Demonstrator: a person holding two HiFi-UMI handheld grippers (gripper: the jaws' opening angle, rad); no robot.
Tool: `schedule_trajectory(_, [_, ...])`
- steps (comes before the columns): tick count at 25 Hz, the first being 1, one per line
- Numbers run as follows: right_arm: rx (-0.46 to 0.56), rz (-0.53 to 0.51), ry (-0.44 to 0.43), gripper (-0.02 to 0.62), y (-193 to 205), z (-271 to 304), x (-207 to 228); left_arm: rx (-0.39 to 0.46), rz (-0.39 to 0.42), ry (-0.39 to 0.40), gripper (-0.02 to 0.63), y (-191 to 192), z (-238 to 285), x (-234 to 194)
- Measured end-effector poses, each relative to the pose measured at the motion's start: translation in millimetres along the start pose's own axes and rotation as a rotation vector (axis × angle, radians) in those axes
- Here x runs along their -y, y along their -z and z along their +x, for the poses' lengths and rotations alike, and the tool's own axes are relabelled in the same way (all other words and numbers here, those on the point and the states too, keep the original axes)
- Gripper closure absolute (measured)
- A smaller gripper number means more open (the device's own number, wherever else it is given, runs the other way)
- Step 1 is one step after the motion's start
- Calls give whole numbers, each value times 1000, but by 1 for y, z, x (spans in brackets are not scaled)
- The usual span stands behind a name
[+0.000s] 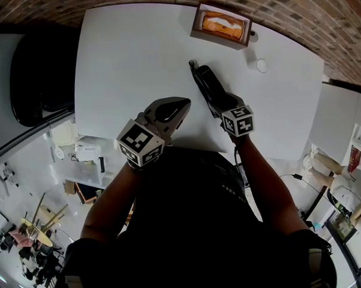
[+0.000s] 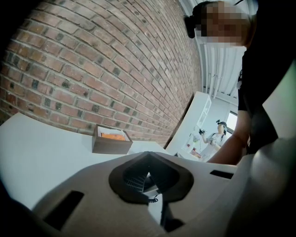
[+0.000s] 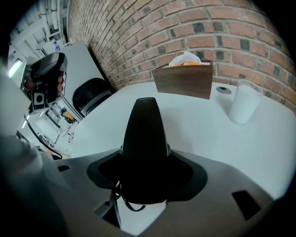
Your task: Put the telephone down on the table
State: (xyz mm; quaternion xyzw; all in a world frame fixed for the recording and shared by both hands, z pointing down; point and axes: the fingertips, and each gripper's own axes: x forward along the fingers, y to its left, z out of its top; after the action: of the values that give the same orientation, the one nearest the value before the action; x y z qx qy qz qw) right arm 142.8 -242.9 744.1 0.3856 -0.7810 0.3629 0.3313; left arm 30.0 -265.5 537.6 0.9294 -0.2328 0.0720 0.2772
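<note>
Fingers (image 3: 217, 185) of right gripper (image 1: 225, 104) pinched on near end of black telephone (image 1: 207, 81), holding it low over near edge of table (image 1: 135, 53), ready for lowering. Left gripper (image 1: 167, 111) closed on nothing, parked aside by same edge.

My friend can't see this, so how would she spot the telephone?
Find the big white table beside the brick wall. Near its front edge, the right gripper holds the telephone: long, black, with a curly cord, unlike the brown box and white cup further back.
</note>
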Motion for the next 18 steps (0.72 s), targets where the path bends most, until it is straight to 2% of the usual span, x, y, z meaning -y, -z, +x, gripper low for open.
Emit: schedule_trajectory(18, [-46, -83, 31, 328, 12, 8, 2, -13, -1, 12, 600, 5, 3, -2])
